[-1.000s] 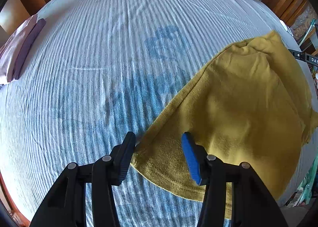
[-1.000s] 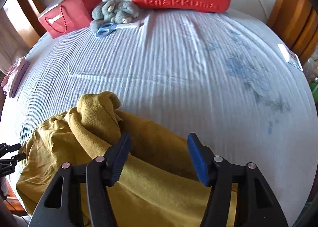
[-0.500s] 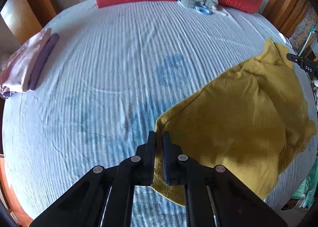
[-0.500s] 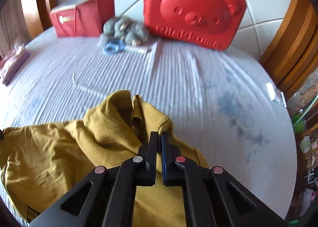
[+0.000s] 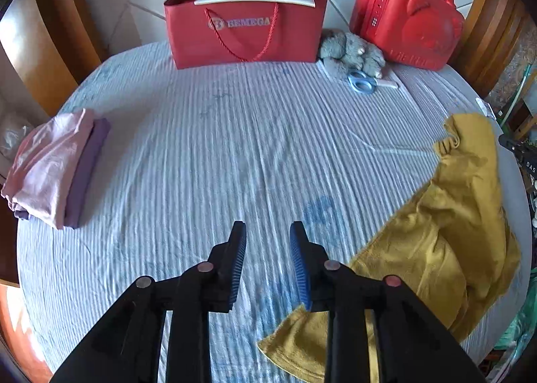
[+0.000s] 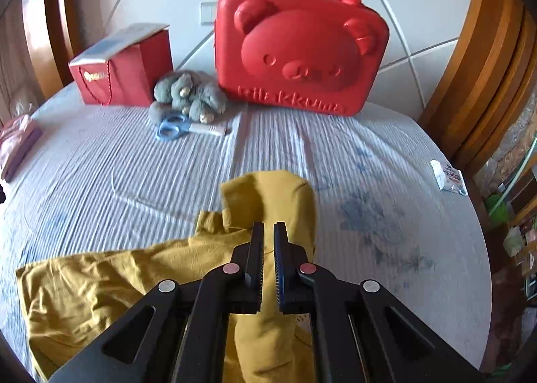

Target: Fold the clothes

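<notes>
right gripper (image 6: 268, 232) pinches garment (image 6: 275, 195) — raised

The left gripper (image 5: 267, 232), shut on the hem of the yellow garment (image 5: 446, 242) 0.5 s ago, now has its jaws apart with nothing between them, and that corner lies on the striped sheet (image 5: 208, 154) under its right finger. The right gripper (image 6: 268, 232), open 1 s ago, now pinches a raised fold of the garment with a narrow gap between its pads.
</notes>
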Available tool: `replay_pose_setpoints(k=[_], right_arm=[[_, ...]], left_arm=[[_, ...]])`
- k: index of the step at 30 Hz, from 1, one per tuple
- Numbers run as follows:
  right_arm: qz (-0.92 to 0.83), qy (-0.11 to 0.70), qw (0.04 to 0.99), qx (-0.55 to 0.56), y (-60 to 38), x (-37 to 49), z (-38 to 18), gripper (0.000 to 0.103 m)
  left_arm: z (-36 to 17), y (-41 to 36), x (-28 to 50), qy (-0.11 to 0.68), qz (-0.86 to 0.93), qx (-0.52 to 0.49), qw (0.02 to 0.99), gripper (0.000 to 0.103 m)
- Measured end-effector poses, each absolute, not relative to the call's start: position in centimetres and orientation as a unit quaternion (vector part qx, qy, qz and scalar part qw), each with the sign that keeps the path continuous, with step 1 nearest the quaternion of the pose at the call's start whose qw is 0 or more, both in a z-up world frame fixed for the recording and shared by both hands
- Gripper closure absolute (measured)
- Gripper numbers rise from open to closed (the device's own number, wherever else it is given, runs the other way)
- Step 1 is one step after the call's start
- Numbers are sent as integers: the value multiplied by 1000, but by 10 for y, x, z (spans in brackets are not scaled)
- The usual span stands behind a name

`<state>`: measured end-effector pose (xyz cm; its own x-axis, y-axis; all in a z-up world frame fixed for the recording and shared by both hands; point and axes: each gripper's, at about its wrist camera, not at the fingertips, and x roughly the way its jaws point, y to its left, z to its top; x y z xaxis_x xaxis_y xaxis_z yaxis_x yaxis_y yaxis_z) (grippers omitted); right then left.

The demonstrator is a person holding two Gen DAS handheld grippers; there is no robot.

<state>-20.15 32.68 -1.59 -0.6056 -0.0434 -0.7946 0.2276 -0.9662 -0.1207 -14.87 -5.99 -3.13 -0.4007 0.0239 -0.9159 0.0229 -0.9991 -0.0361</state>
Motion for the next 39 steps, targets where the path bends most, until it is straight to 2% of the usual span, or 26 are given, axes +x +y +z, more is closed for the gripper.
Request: replay_pose_setpoints(k=[6, 8, 10, 15, 16, 17, 18, 21, 25, 27, 29, 33, 34, 35, 36, 38, 39], right_arm=[[-881, 113, 76, 454, 325, -198, -35, 86], [-878, 113, 78, 458, 325, -199, -38, 77], [-875, 112, 78, 464, 326, -198, -42, 72], [-864, 89, 86, 488, 336, -199, -52, 67], [-860, 84, 90, 495, 338, -199, -56, 59], [-856, 80, 93, 501, 340, -199, -59, 52], [-854, 82, 94, 505, 340, -200, -63, 51], [-849, 87, 93, 512, 341, -204, -70, 50], [-850, 89, 87, 513, 341, -216, -77, 39], [-850, 90, 84, 513, 341, -221, -80, 36], [-847, 90, 86, 516, 340, -227, -86, 36], [-840, 88, 90, 528, 339, -239, -101, 36], [-836, 86, 92, 534, 338, -241, -105, 37], [-836, 81, 95, 535, 338, -242, -107, 50], [-836, 76, 98, 535, 337, -242, -109, 57], [-837, 79, 100, 533, 334, -243, -110, 95], [-837, 92, 97, 531, 331, -242, -110, 101]], left_arm=[[-70, -53, -107, -38, 803, -595, 7, 74], [-82, -54, -98, -46, 793, -608, 5, 71], [-93, -54, -91, -52, 784, -618, 2, 66], [-107, -52, -87, -61, 774, -630, -3, 65], [-108, -51, -87, -58, 773, -631, -5, 64], [-109, -49, -88, -54, 773, -632, -5, 63], [-111, -47, -88, -52, 771, -634, -6, 58], [-113, -40, -88, -40, 773, -633, -3, 51], [-114, -27, -88, -20, 775, -632, 0, 39], [-114, -19, -87, -9, 777, -629, -6, 39], [-112, -15, -85, -18, 778, -628, -13, 45], [-107, 5, -84, -12, 776, -631, 0, 88], [-106, 11, -84, -2, 777, -630, 2, 92], [-105, 15, -85, 7, 778, -629, 1, 92], [-105, 16, -85, 6, 778, -628, 1, 93], [-103, 15, -86, -5, 778, -628, 0, 94], [-101, 13, -86, -9, 779, -627, -2, 95]])
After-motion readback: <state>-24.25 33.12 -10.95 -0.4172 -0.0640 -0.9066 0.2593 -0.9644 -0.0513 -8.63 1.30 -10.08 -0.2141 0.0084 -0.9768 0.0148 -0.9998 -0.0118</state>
